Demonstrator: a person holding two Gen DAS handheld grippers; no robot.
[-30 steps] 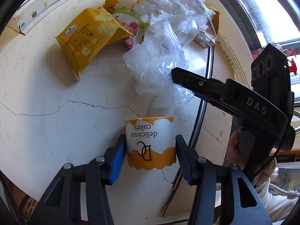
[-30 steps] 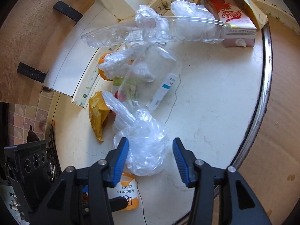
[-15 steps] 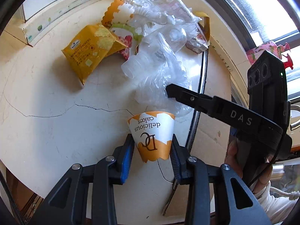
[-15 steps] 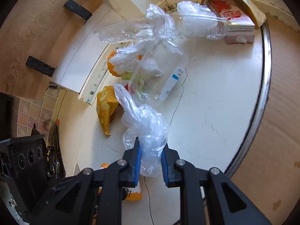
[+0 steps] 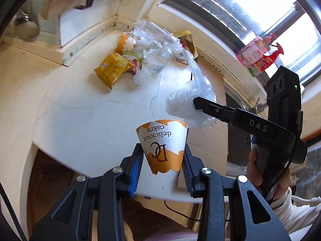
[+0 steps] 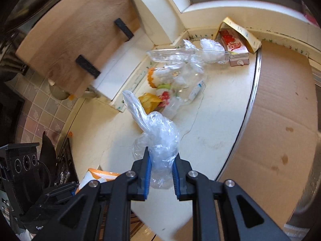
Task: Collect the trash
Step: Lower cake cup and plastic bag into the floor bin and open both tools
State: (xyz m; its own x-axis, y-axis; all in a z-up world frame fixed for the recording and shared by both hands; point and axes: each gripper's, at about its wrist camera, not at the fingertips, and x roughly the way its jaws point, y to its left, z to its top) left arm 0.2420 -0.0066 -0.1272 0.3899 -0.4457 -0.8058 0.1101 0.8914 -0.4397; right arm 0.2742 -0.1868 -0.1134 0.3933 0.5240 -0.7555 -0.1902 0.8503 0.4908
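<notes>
both grippers, left gripper and right gripper, clamped, angled downward.

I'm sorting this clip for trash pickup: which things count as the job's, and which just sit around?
Job:
- cake wrapper, in left gripper
- plastic bag, in right gripper
- cracker packet
- clear bottle
- juice carton

Just there:
- cardboard sheet
- cutting board

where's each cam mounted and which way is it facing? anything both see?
Left wrist: sits on the left claw, looks forward and down along its fingers at the orange-and-white cake cup it grips and the white counter; the right claw and the hand holding it show at right.
Right wrist: sits on the right claw, looks down at the clear plastic bag it grips; part of the left claw shows lower left.
Shared: cup, bag, counter, trash pile.
</notes>
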